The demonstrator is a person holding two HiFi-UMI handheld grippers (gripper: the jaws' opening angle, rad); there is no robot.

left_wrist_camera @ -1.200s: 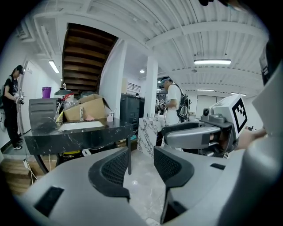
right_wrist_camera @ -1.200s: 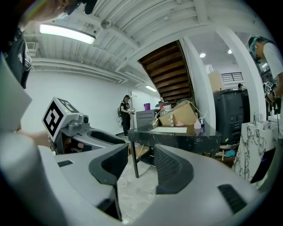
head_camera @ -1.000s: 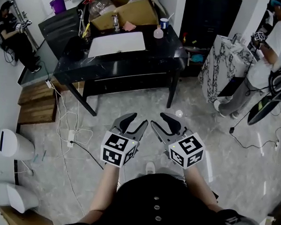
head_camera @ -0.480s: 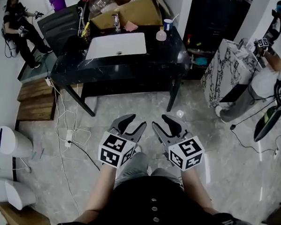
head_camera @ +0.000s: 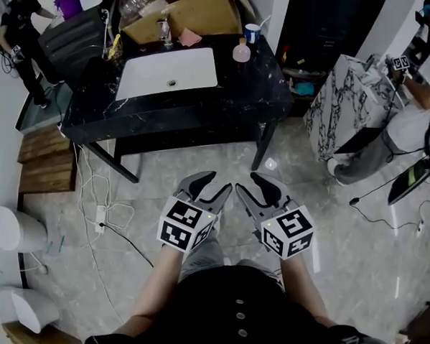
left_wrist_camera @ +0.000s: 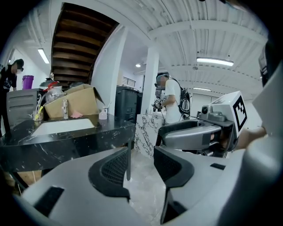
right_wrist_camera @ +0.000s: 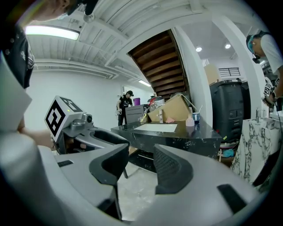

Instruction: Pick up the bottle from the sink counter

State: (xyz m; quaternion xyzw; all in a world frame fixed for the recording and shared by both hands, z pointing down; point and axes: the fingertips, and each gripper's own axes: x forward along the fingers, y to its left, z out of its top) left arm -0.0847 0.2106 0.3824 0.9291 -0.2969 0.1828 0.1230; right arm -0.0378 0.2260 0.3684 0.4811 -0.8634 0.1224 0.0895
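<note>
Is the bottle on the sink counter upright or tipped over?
Upright: the bottle stands on its base on the black counter, neck pointing up, beside the basin.

- A cardboard box (head_camera: 202, 12) stands open at the far side, with a pink cloth (head_camera: 187, 37) just in front of it.
- A purple bucket (head_camera: 68, 2) sits far left.
- A marble-patterned pedestal (head_camera: 341, 102) stands at the right, with a person in a white shirt (head_camera: 428, 85) beside it.
- White cables (head_camera: 101, 213) trail over the floor at the left, near wooden boards (head_camera: 43, 162).
</note>
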